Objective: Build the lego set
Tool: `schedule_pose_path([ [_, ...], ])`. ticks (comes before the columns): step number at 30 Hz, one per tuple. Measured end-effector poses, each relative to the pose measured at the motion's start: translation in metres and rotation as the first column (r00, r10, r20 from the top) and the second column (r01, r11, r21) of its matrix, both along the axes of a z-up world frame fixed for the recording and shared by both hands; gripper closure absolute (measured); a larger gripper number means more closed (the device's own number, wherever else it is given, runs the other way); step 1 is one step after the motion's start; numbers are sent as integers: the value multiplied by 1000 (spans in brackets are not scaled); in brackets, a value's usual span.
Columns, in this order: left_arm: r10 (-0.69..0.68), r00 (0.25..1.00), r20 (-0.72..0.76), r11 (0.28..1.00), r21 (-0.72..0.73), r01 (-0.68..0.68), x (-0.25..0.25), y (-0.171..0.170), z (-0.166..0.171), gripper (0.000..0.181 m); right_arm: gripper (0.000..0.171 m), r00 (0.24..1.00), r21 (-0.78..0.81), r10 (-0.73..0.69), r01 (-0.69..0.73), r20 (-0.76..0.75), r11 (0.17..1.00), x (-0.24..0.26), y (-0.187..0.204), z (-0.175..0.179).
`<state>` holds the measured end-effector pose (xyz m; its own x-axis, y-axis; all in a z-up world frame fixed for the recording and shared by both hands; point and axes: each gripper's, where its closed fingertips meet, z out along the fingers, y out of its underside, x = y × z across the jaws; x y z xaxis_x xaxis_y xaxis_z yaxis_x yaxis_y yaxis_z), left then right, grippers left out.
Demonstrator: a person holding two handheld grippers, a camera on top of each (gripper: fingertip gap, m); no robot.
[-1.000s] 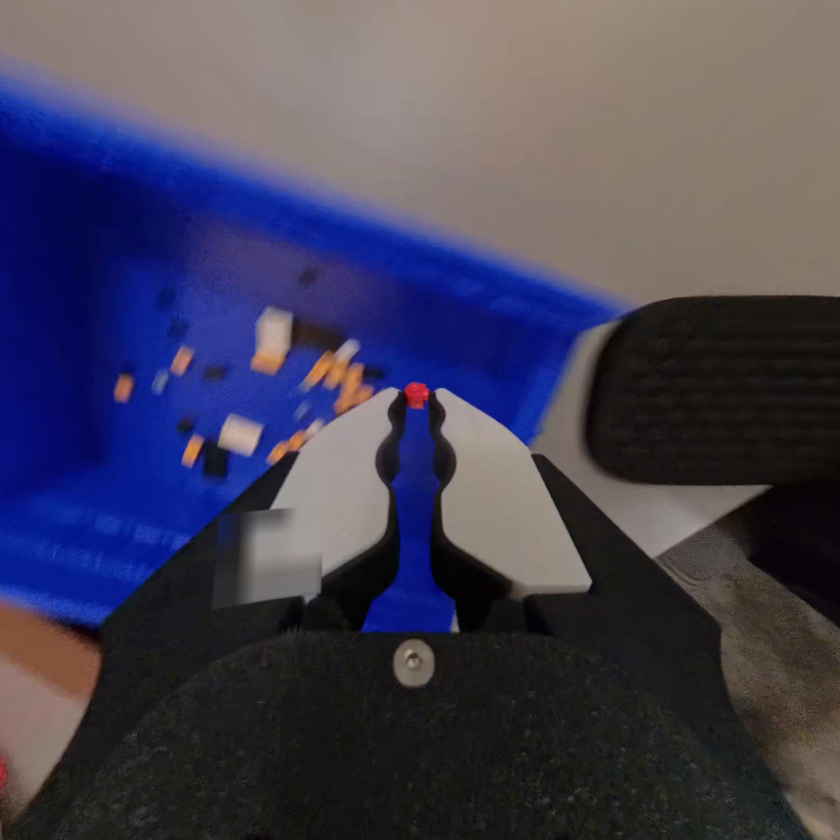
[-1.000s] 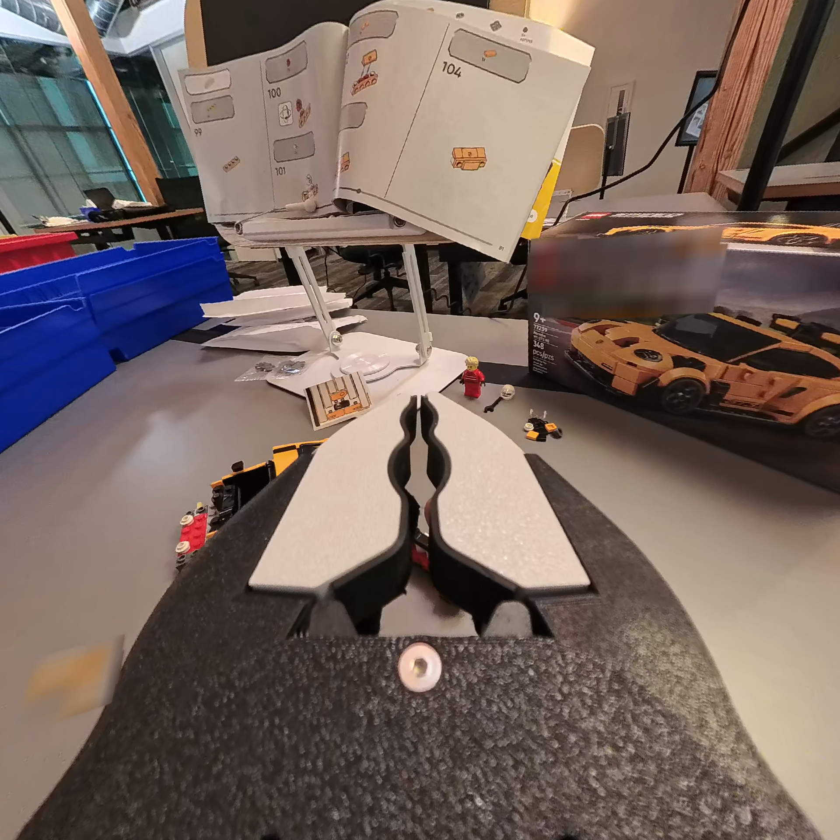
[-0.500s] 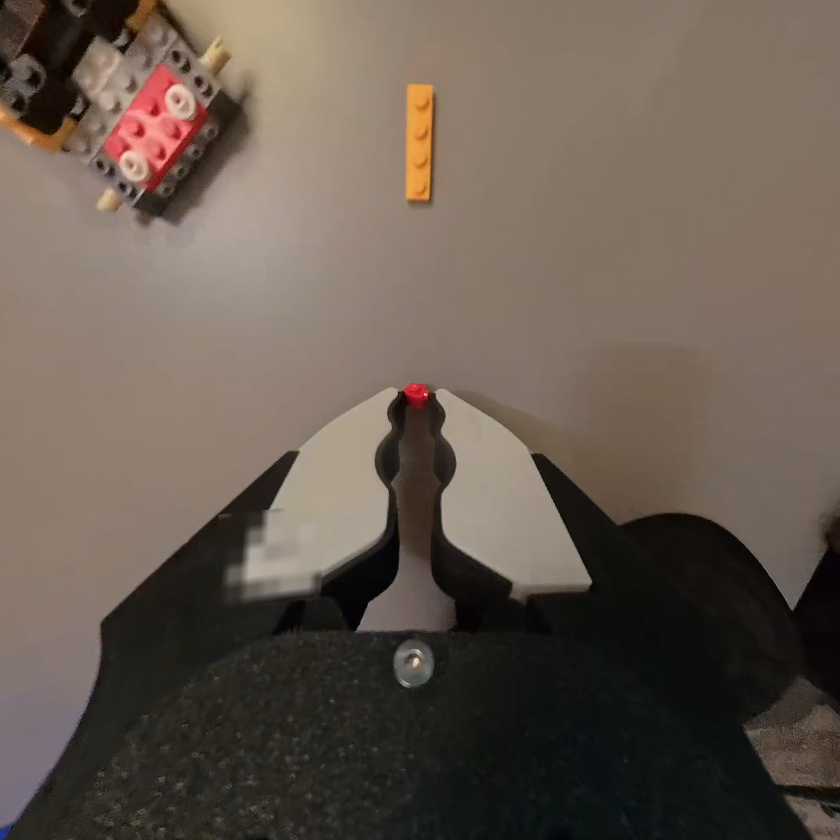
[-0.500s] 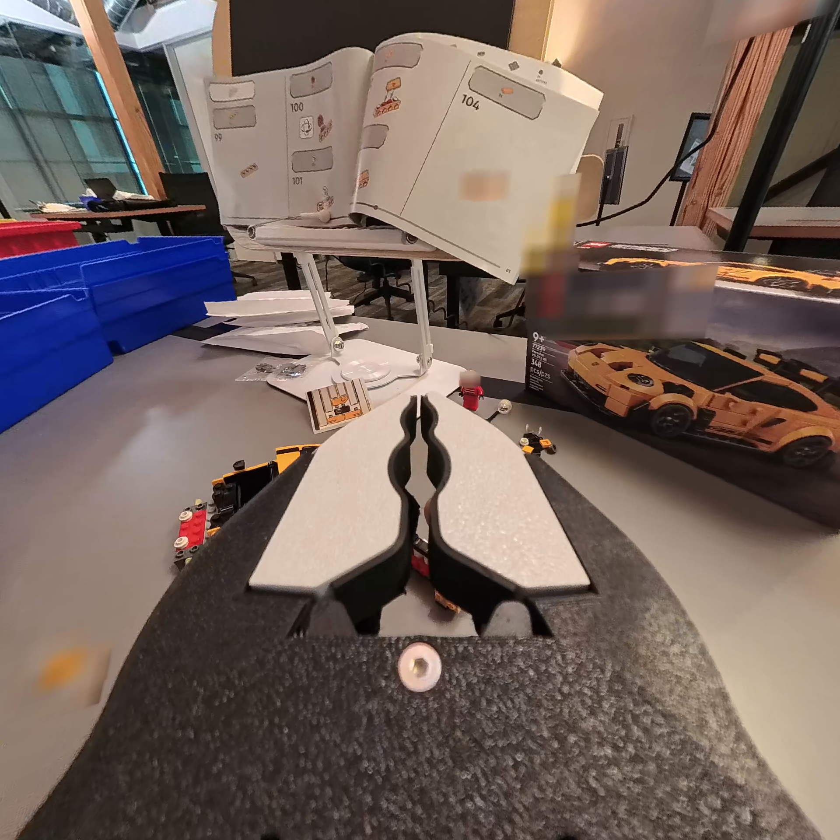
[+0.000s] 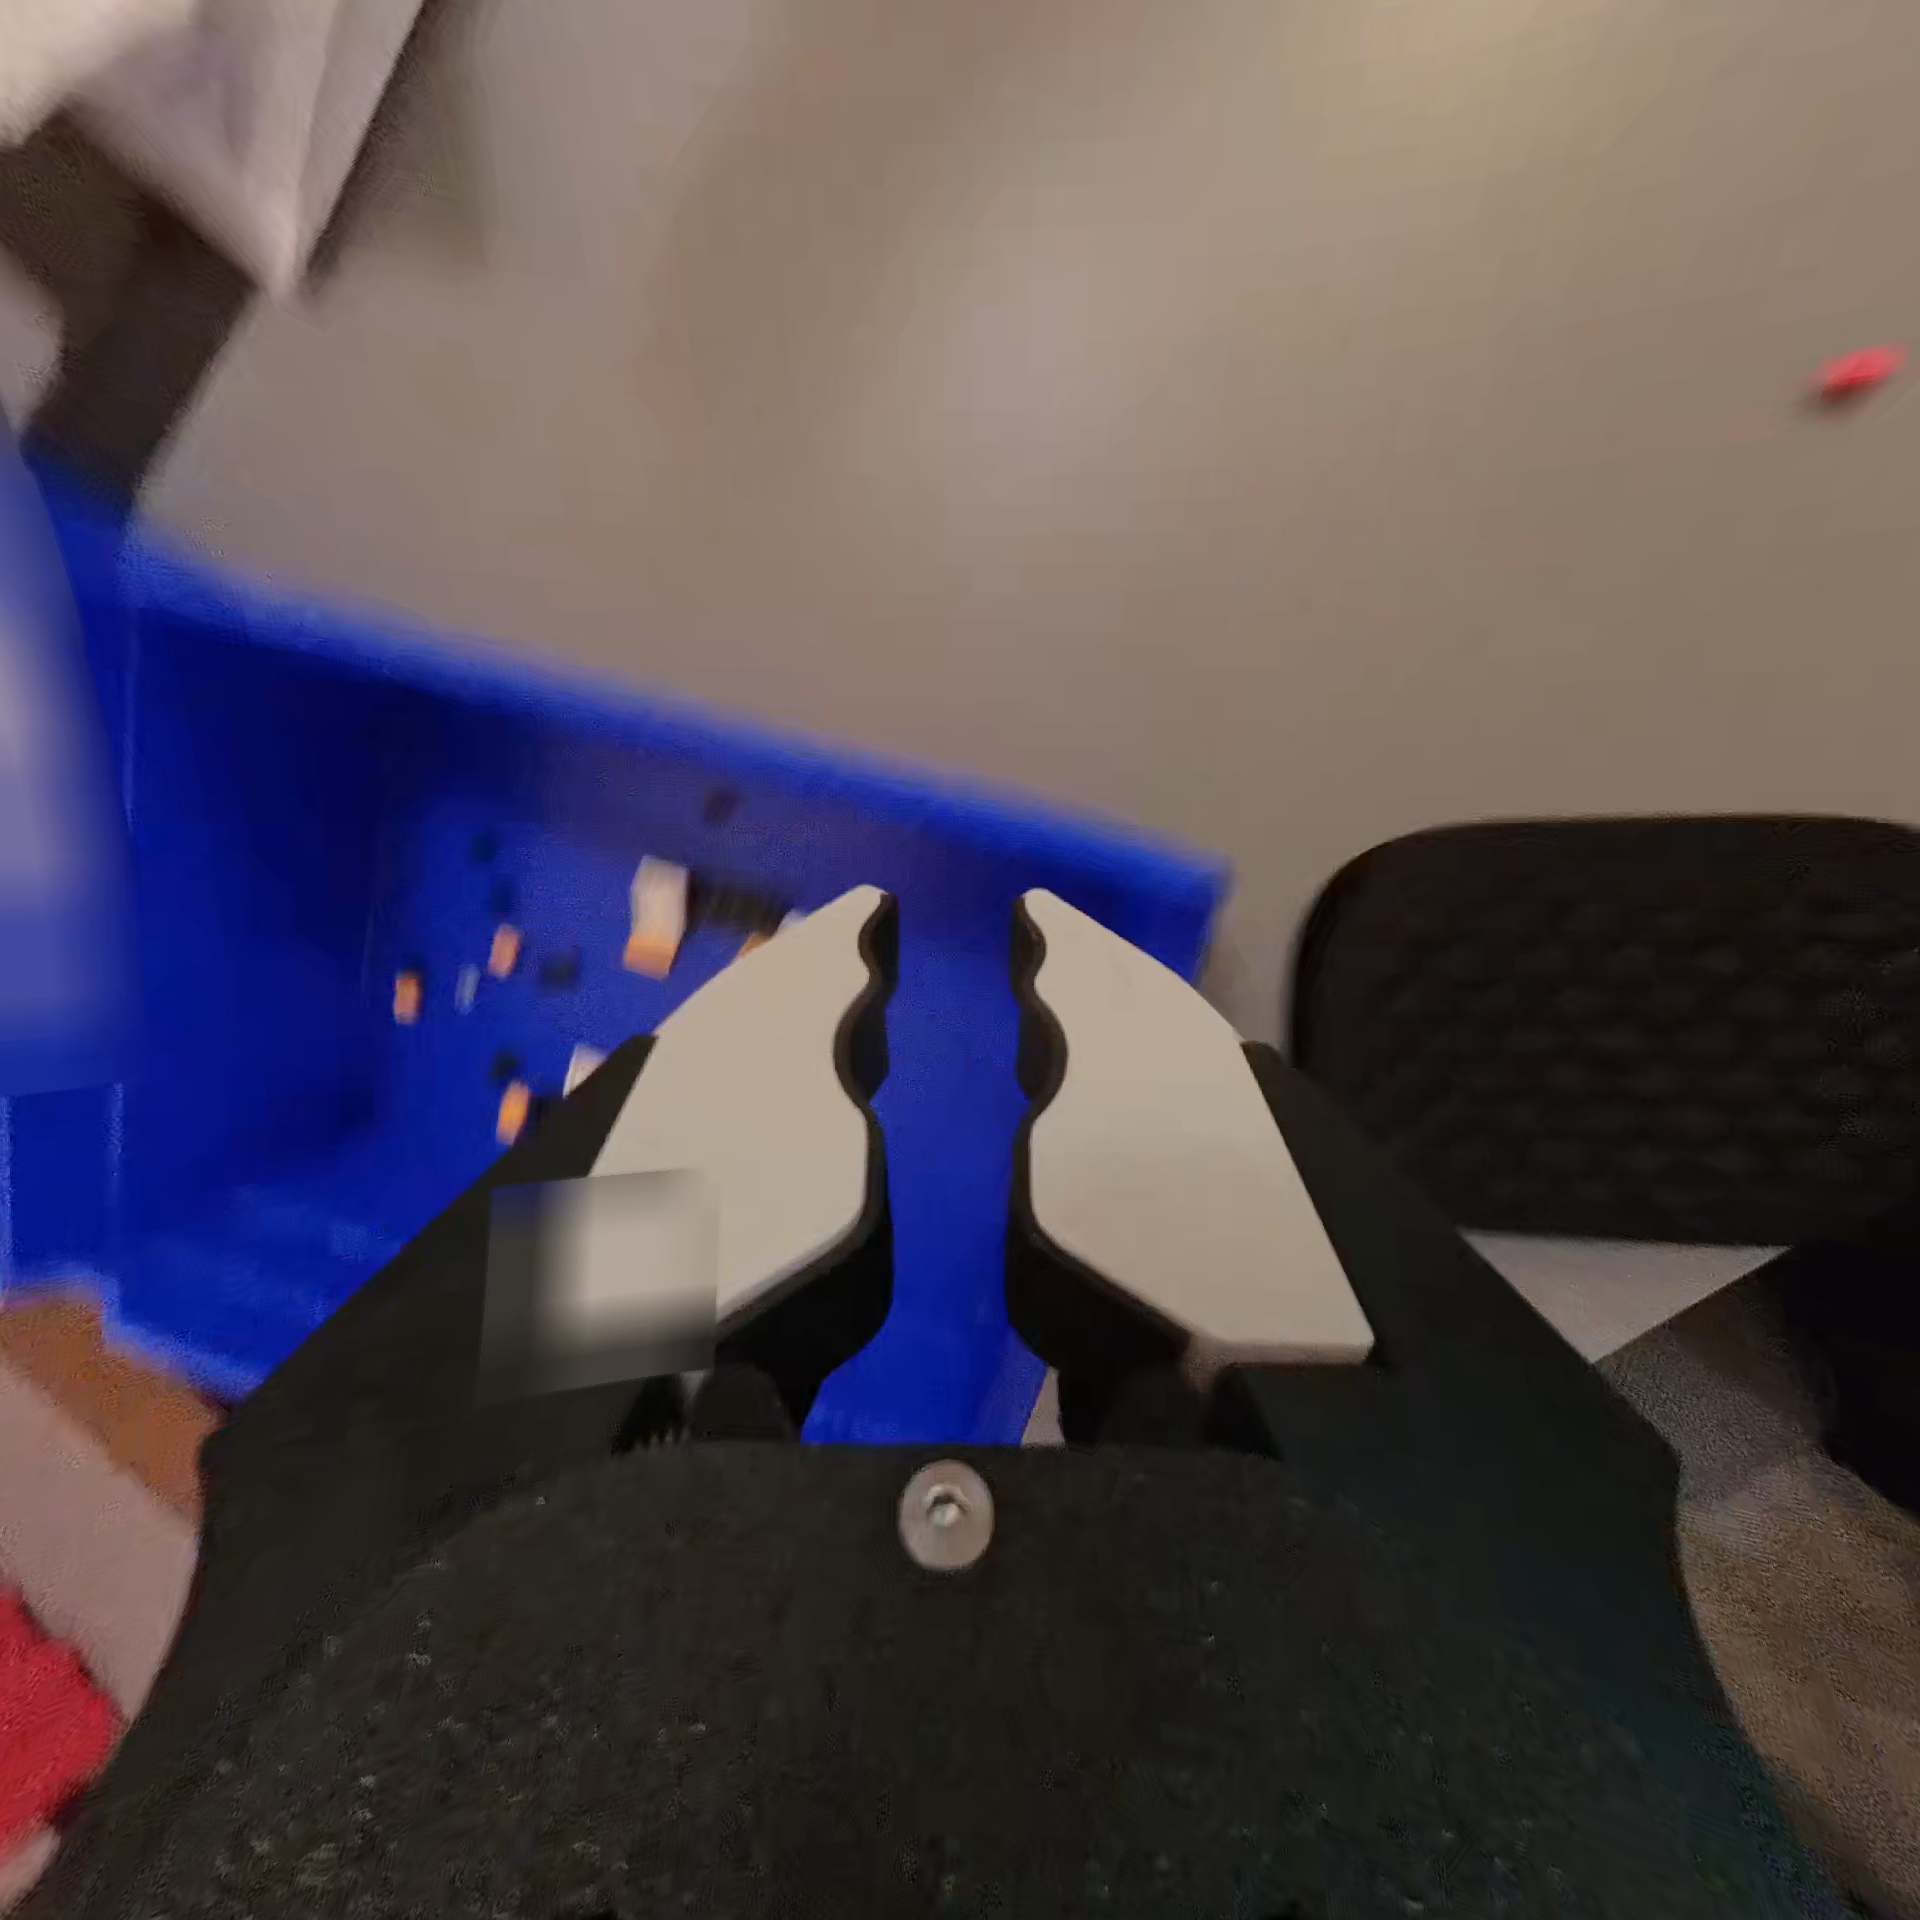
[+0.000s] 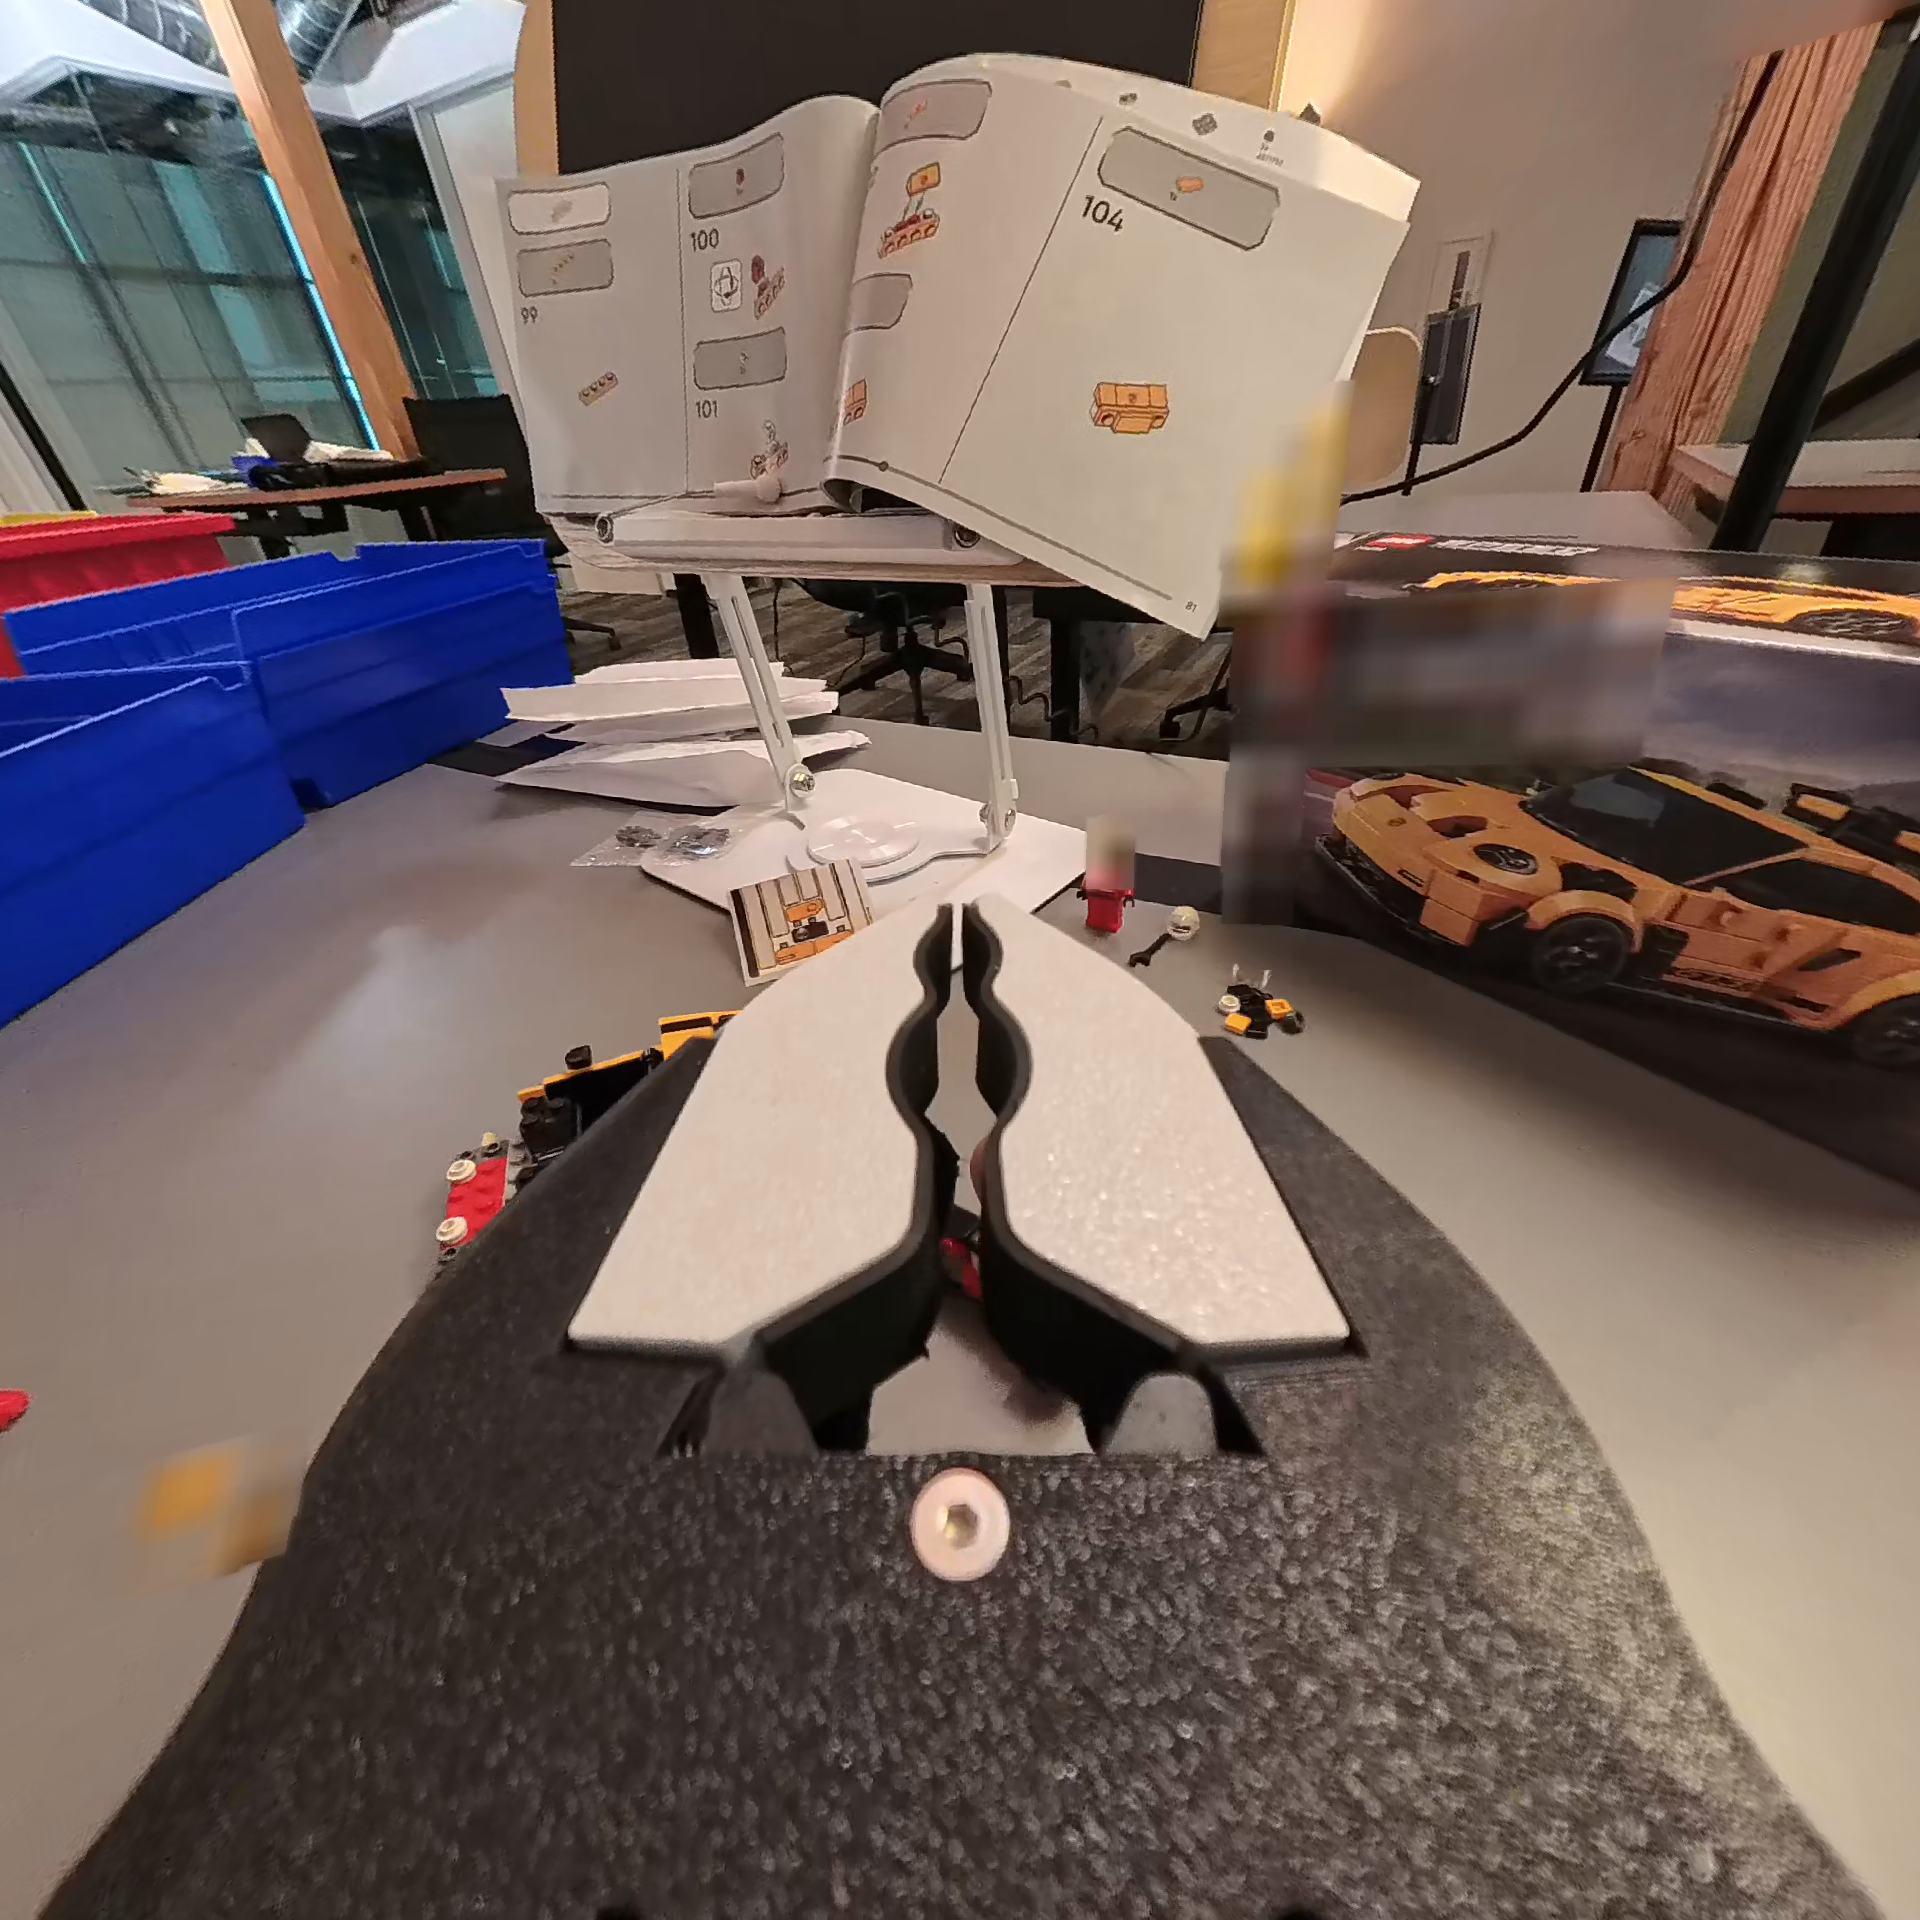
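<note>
over on the far left, the left claw [image 5: 948, 904] hangs above a blue bin [image 5: 343, 831], its jaws parted a little with nothing between them. the view is smeared by motion, but small orange, white and black bricks [image 5: 655, 920] can be made out scattered on the bin floor. just right of the bin is a black mesh chair [image 5: 1600, 1029] at the table edge, and a small red piece [image 5: 1858, 371] lies alone on the grey table [image 5: 1039, 364], well apart from the bin.

moving right, stacked blue bins [image 6: 260, 665] and a red bin [image 6: 94, 551] stand at the table's left side. near them, low in the right claw's view, a blurred orange piece [image 6: 208, 1507] sits on the table. the half-built car [image 6: 551, 1122], orange and black with a red plate at its end, lies just left of the right claw [image 6: 954, 914], partly hidden under it. that claw's jaws are nearly together at the tips; something red shows deeper between them, and i cannot tell whether it is gripped.

beyond the tips a sticker sheet [image 6: 800, 914] lies beside a white stand [image 6: 883, 810] carrying the open instruction booklet [image 6: 935, 312]. white paper bags [image 6: 675, 727] lie left of the stand. right of it stand a small red figure [image 6: 1107, 894], a tiny black wrench [image 6: 1148, 948], a cluster of small pieces [image 6: 1259, 1010], and the set's box [image 6: 1579, 821] with an orange car pictured.
</note>
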<state>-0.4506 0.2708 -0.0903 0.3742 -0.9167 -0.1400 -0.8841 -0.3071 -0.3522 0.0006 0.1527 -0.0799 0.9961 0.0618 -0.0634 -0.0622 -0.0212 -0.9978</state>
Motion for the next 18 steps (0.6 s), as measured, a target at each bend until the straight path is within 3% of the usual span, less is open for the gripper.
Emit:
schedule_pose_path([
  [2,191,980,-48,976,-97,-195,-54,25,-21,162,170,1000,-5,1,-1,0,1000,-1,0,-1],
  [4,297,950,-98,937,-160,-309,-89,39,-50,166,170,1000,-6,-4,4,0,1000,-1,1,-2],
  [8,326,920,-218,911,-186,-367,-122,49,-90,166,170,1000,-19,-11,11,-4,1000,0,2,-6],
  [18,309,896,-318,894,-224,-388,-122,56,-113,165,170,1000,-25,-14,14,-15,1000,2,3,-8],
])
